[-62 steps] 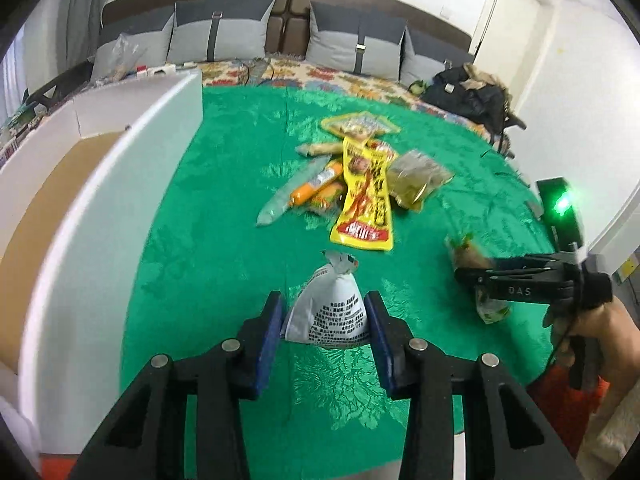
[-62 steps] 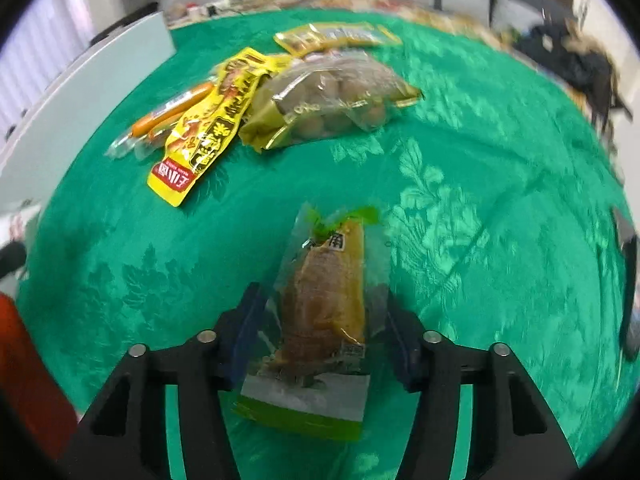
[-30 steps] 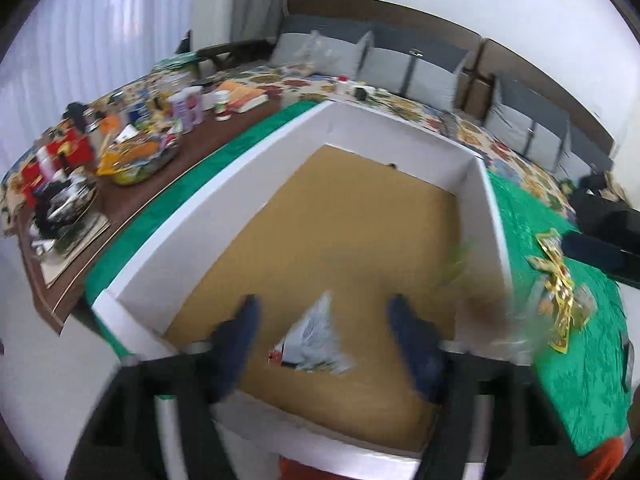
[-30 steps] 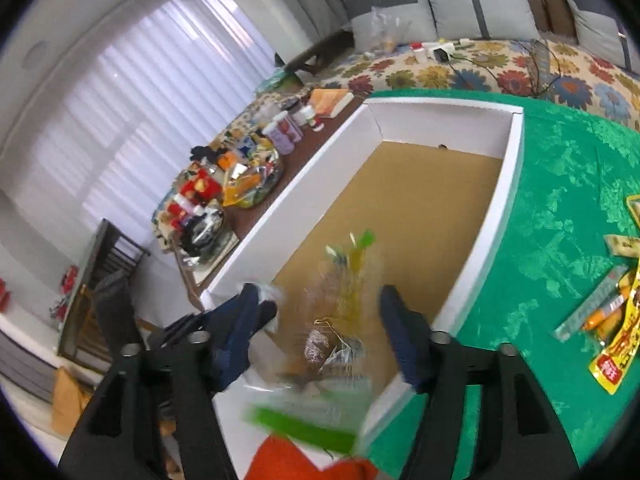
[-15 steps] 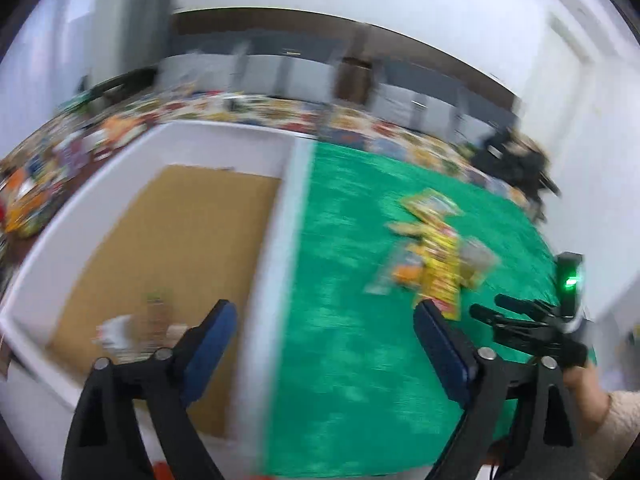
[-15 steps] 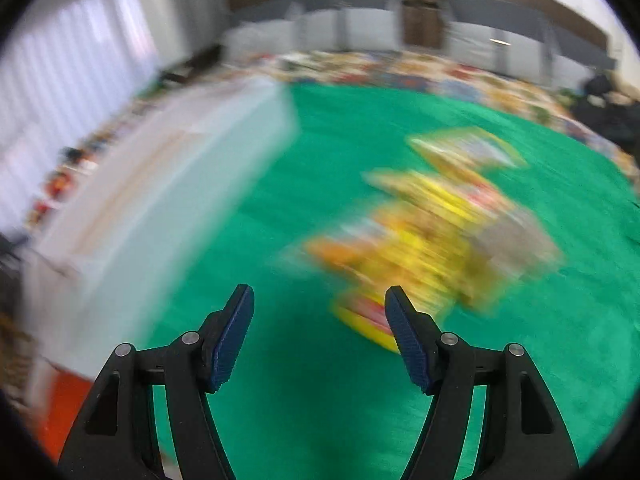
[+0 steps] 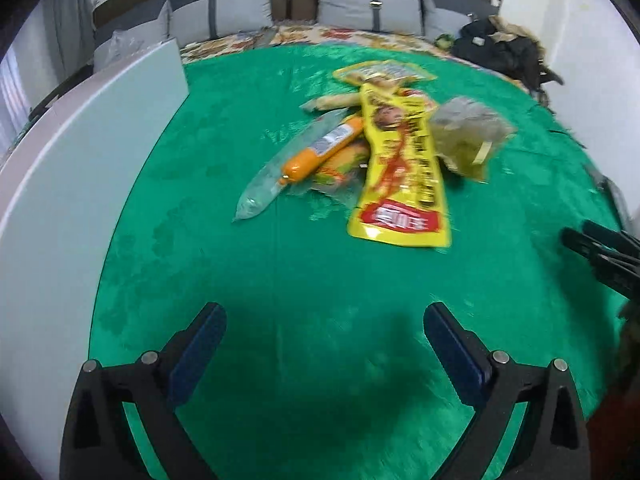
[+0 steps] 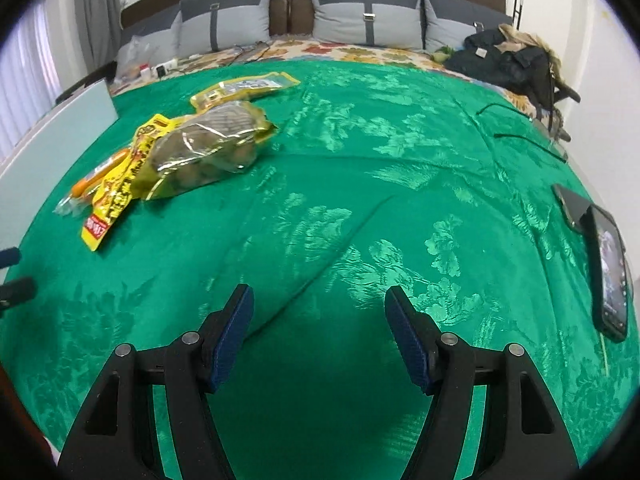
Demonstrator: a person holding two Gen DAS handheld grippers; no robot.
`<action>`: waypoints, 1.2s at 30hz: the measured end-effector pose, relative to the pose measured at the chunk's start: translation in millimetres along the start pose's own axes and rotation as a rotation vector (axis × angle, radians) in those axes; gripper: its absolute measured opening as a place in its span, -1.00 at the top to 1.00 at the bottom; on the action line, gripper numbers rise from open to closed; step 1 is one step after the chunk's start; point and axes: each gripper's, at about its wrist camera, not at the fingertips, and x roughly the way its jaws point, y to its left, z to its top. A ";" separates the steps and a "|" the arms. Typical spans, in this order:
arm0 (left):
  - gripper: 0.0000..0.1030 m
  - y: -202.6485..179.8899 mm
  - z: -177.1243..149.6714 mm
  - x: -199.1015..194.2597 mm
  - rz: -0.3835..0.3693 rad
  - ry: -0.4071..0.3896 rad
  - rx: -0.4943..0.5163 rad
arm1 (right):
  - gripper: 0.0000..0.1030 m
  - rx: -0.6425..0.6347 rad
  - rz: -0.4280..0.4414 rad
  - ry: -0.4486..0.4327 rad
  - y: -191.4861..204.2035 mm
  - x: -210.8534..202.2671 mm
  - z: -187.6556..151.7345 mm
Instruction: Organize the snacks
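A pile of snacks lies on the green tablecloth (image 7: 304, 280): a long yellow packet (image 7: 400, 164), an orange sausage in clear wrap (image 7: 316, 148), a clear bag of brown balls (image 7: 468, 128) and a flat yellow pack (image 7: 384, 72) behind. My left gripper (image 7: 322, 324) is open and empty, well short of the pile. My right gripper (image 8: 318, 300) is open and empty over bare cloth; the pile lies to its far left, with the bag of balls (image 8: 208, 148) and yellow packet (image 8: 120, 184) in view. The right gripper also shows at the right edge of the left wrist view (image 7: 600, 248).
The white box wall (image 7: 80, 168) runs along the left side of the table. Two phones (image 8: 608, 264) lie at the table's right edge, with a cable (image 8: 520, 136) further back. A sofa with grey cushions (image 8: 360, 20) and a dark coat (image 8: 512, 60) stand behind.
Both grippers dropped their packets in the white box, swung back right over the green table, and now stand open and empty facing the snack pile.
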 end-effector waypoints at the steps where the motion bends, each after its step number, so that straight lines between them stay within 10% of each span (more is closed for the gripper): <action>1: -0.91 2.2 3.3 6.2 0.018 0.004 -0.007 | -0.39 -0.001 0.001 0.001 -0.5 2.2 0.8; 36: -1.00 18.2 3.8 28.0 0.067 -0.059 -0.051 | -0.67 -0.011 -0.015 0.005 -1.7 10.7 -8.4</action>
